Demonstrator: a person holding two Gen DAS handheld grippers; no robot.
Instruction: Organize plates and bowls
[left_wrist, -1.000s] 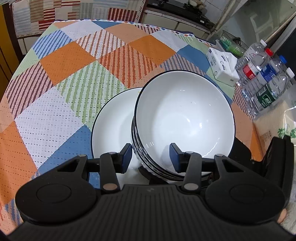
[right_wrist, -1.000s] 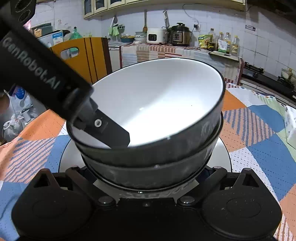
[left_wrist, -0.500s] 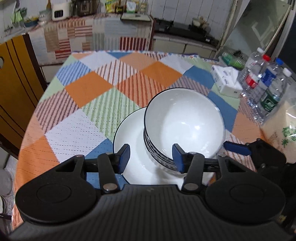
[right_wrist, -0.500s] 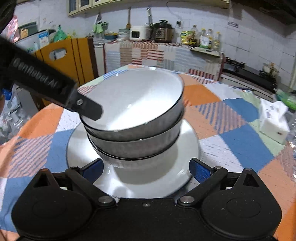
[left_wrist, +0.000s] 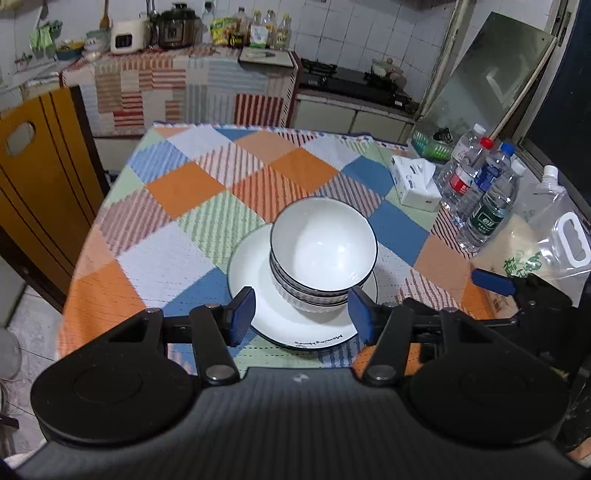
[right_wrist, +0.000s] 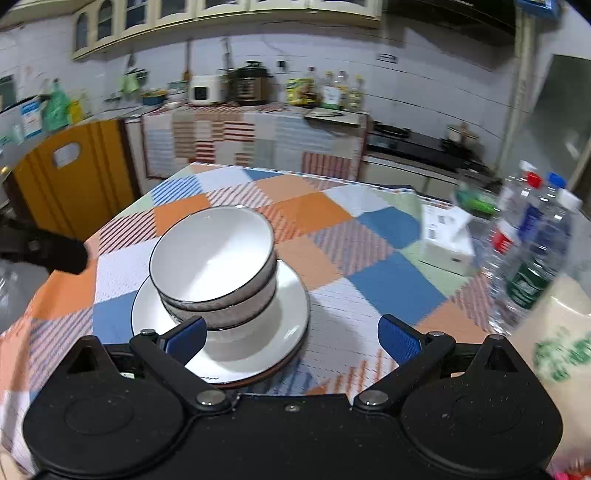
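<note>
Just ahead of the left gripper (left_wrist: 301, 315), jaws spread wide on nothing, sits the white plate (left_wrist: 258, 314) carrying the nested bowls (left_wrist: 323, 253). The right gripper (right_wrist: 291, 338) (equally agape, empty) has that stack forward-left. Beyond lie the patchwork tablecloth (left_wrist: 192, 188), tissue box (left_wrist: 415, 184) and water bottles (left_wrist: 484, 188) far right.

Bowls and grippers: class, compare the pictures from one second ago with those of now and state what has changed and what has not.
The left gripper let go of the top bowl and drew back. The right gripper, which had the stack close between its fingers, also pulled away; both are open and hold nothing. Unchanged: the bowls sit stacked on the plate, and the tissue box and water bottles stand where they were.
</note>
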